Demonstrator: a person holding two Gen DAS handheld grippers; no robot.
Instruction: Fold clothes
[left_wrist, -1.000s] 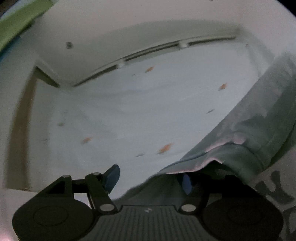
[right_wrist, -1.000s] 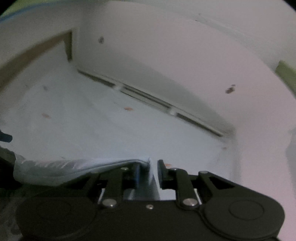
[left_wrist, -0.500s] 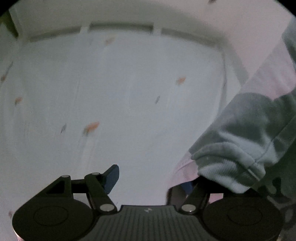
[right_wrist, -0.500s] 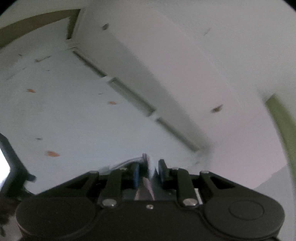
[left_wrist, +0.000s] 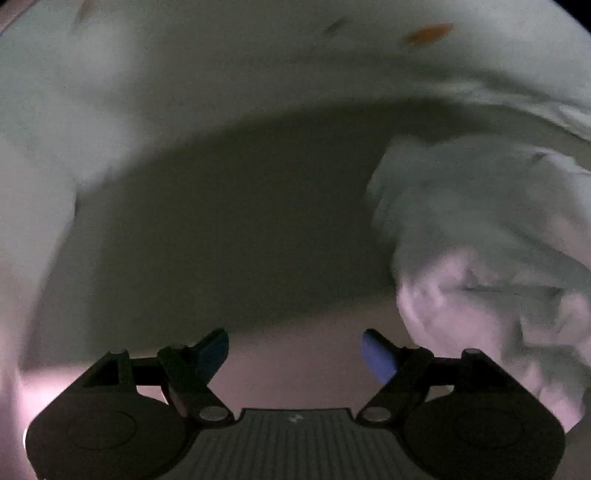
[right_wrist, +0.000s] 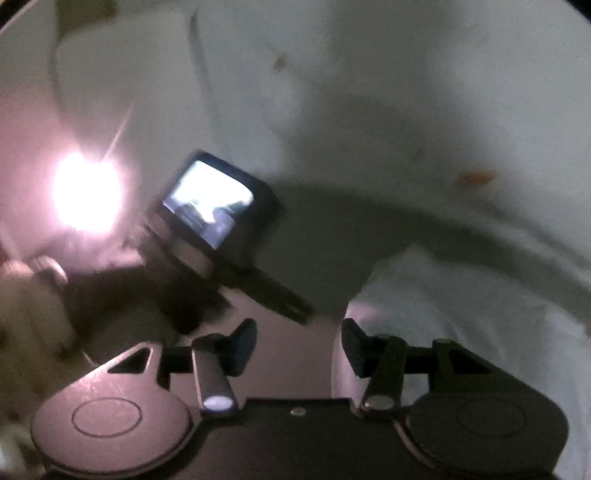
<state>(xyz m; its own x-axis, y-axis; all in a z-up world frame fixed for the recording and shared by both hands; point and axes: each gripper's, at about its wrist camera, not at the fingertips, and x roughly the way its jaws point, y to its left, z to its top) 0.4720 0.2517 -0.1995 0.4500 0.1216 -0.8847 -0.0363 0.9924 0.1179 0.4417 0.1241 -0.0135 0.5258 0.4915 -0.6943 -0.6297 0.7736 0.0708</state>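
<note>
Two grippers hover low over a pale bed sheet (left_wrist: 221, 74) dotted with small orange marks, both with fingers spread and nothing between them. Seen from the left wrist, the left gripper (left_wrist: 295, 350) has its blue-padded fingers (left_wrist: 378, 356) parted above a broad dark shadow on the sheet; the garment (left_wrist: 480, 240), a crumpled heap of pale grey-green cloth, lies to the right of that gripper, its nearest folds just beside the right finger, though whether they touch cannot be told. Seen from the right wrist, a bright glare (right_wrist: 86, 192) burns at the far left of the garment, and between the glare and the cloth the left gripper (right_wrist: 229, 236) appears again, blurred, a small lit screen (right_wrist: 210, 201) on its back. Nearer the lens, the right gripper (right_wrist: 299, 341) holds its dark fingers (right_wrist: 354, 345) released and apart. The garment (right_wrist: 461, 302) rises as a white-grey mound to the right of this gripper, close against the right finger and not pinched. An orange mark (right_wrist: 476, 178) shows on the sheet (right_wrist: 406, 74) beyond the mound.
</note>
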